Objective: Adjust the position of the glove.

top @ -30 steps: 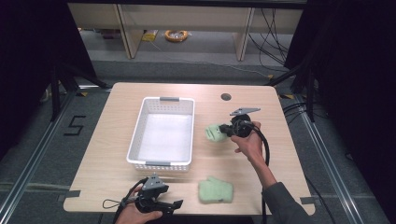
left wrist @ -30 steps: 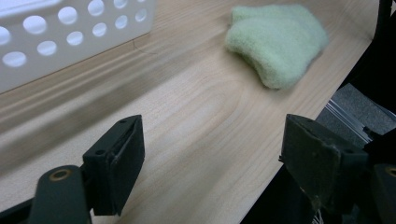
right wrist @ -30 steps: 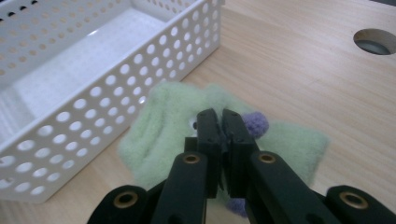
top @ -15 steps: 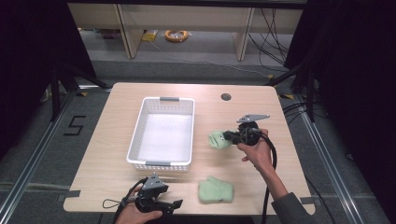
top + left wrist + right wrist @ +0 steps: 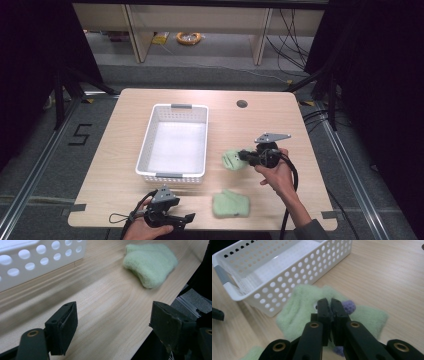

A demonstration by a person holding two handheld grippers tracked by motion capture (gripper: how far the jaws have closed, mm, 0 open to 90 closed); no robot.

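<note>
Light wooden table [image 5: 125, 200] with round cable hole [image 5: 242, 104] beyond right gripper [image 5: 243, 155]. Grey floor [image 5: 210, 65], taped "5" [image 5: 80, 135] far left of it. Wooden shelving [image 5: 135, 30] at back, yellow coil [image 5: 189, 37] underneath, black curtains [image 5: 380, 75] on both sides.

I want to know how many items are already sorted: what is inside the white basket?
Nothing shows inside the white basket; its visible floor is bare. The near wall hides a strip of the floor.
</note>
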